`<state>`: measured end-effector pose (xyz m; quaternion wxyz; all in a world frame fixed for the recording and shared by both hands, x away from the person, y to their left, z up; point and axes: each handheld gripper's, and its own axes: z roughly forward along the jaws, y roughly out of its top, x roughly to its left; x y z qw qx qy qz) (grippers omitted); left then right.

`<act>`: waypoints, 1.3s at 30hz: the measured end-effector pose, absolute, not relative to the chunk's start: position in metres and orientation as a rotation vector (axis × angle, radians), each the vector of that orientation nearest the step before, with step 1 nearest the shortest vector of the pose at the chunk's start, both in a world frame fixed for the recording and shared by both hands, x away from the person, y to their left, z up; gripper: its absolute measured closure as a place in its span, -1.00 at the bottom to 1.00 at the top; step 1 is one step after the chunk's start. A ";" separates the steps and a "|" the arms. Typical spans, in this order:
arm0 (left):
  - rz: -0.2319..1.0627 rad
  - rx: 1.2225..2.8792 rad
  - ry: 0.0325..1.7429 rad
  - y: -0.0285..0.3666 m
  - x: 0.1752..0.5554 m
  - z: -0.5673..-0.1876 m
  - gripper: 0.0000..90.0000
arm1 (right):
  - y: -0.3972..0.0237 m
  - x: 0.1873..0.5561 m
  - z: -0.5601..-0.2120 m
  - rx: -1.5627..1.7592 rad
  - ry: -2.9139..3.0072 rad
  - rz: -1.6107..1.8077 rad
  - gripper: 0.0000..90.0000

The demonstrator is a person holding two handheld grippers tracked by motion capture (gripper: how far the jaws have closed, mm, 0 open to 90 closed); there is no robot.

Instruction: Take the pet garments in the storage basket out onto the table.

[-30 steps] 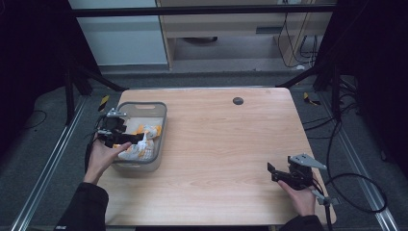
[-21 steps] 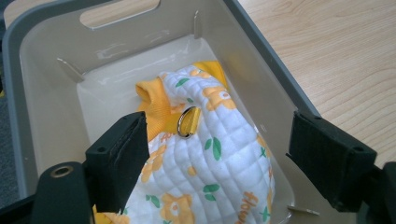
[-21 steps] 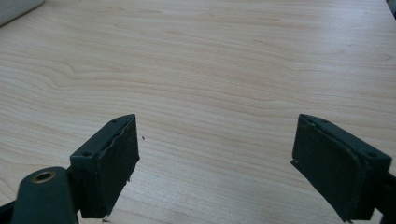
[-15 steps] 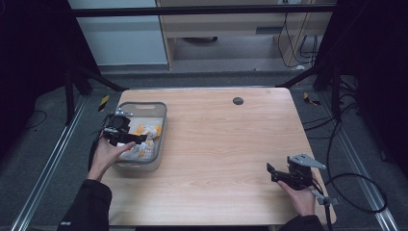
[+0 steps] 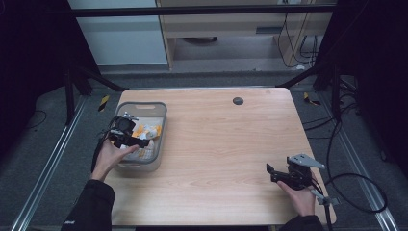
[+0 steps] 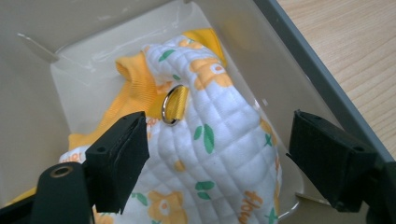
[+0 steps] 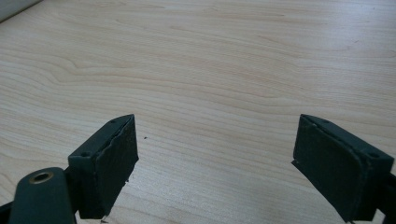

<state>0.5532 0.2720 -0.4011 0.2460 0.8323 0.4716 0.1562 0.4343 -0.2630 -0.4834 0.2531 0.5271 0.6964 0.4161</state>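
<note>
A quilted white cloth item [image 6: 219,140] with orange flowers, green leaves, yellow trim and a metal ring [image 6: 172,105] lies bunched in a translucent grey bin [image 5: 160,111]. The same cloth [image 5: 146,131] shows in the high view inside the bin at the table's left. My left gripper [image 5: 136,142] hangs over the bin, open, its jaws either side of the cloth [image 6: 215,154] without closing on it. My right gripper [image 5: 270,173] is open just above the bare wood near the table's front right [image 7: 215,154], holding nothing.
The light wooden table [image 5: 221,139] has a dark round grommet [image 5: 237,100] near its back edge. The bin's wall [image 6: 299,79] stands between the cloth and the tabletop. Cables [image 5: 356,192] trail off the table's right side. Dark frame bars flank the table.
My left gripper has shifted from the bin's back left toward its front and down over the cloth. The right gripper has stayed in place.
</note>
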 end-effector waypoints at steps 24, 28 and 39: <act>0.375 2.347 1.290 0.269 0.558 -0.414 0.12 | -0.262 0.436 -0.485 1.422 1.913 1.109 -0.71; 0.362 2.366 1.307 0.268 0.559 -0.416 0.31 | -0.262 0.435 -0.485 1.419 1.914 1.108 -0.72; 0.377 2.365 1.337 0.269 0.558 -0.414 0.66 | -0.262 0.435 -0.485 1.421 1.913 1.108 -0.72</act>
